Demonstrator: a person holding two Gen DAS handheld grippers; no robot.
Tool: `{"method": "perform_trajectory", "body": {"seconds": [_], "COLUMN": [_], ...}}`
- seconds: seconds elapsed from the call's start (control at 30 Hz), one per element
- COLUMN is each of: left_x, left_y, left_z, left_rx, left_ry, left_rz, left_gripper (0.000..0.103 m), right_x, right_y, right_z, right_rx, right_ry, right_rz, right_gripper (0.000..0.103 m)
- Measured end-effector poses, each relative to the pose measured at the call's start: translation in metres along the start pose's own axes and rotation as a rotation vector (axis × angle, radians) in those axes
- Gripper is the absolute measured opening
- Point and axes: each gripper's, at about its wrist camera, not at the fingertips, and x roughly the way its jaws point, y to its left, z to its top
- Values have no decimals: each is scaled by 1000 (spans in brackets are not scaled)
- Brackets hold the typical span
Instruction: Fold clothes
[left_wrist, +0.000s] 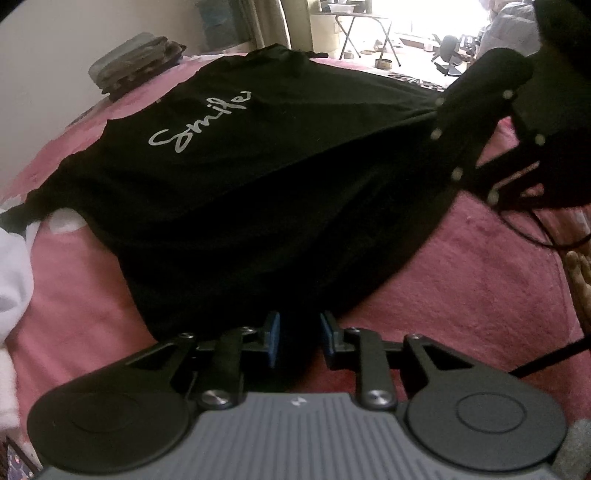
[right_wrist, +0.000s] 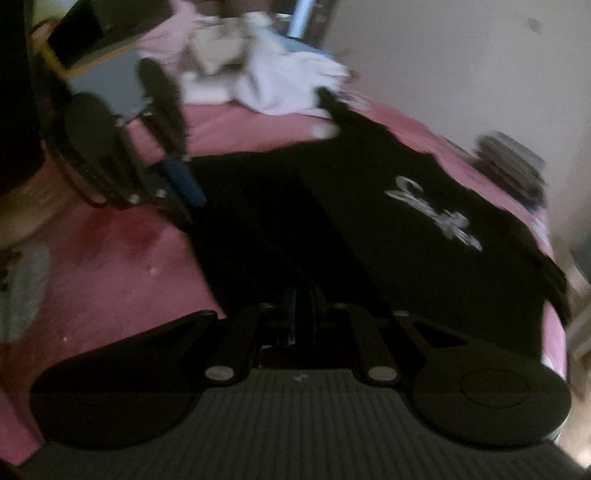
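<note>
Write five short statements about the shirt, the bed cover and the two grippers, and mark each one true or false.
1. The black T-shirt bears pale handwritten lettering. True.
2. The shirt lies on a green cover. False: the bed cover is pink.
3. The left gripper has black cloth between its blue pads. True.
4. The right gripper stands wide open. False: its jaws are nearly shut, with dark cloth at them.
5. A stack of folded clothes sits past the shirt, near the wall. True.
</note>
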Motion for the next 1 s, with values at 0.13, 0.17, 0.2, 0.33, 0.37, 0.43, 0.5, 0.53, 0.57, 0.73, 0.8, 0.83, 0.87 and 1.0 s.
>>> {"method": "perform_trajectory", "body": {"seconds": [0.13,0.17,0.2,0.33,0.37,0.43,0.5,0.53,0.57,0.73,0.8,0.83,0.87,1.0], "left_x": [0,0,-1,-1,-1,-1,-1,-1,-1,0,0,0,0,0], "left_y": [3,4,5,8,8,10,11,11,12,13,12,11,10,7], "left_z": [0,1,1,1,1,1,1,1,1,0,0,-1,-1,-3], "left_rx": [-20,-26,-30,-42,-44,-48,-54,-57,-60,-55,-46,-40,-34,-9], "left_ry": [-2,-2,-3,-4,-3,-2,-3,-3,-3,-5,-8,-8,-8,-9], "left_rz": [-9,-12,-16,-30,-31,-35,-37,-38,-40,-42,-37,-34,-32,-26], "left_gripper": [25,25,24,24,24,24,24,24,24,24,24,24,24,24], "right_x": [14,17,21,28,29,28,26,25,24,28,30,30,30,32], "right_y": [11,13,14,19,20,23,23,24,24,27,27,25,24,18], "right_z": [10,12,13,17,18,20,21,21,21,20,21,22,23,27], "right_rx": [-83,-95,-101,-115,-118,-127,-133,-133,-134,-154,-146,-132,-118,-69], "right_ry": [-14,-13,-7,-8,-11,-14,-18,-19,-19,-8,-10,-12,-15,-21], "right_rz": [83,98,115,154,159,168,176,183,189,201,195,196,199,209], "right_gripper": [6,6,6,6,6,6,6,7,8,17,17,17,17,16]}}
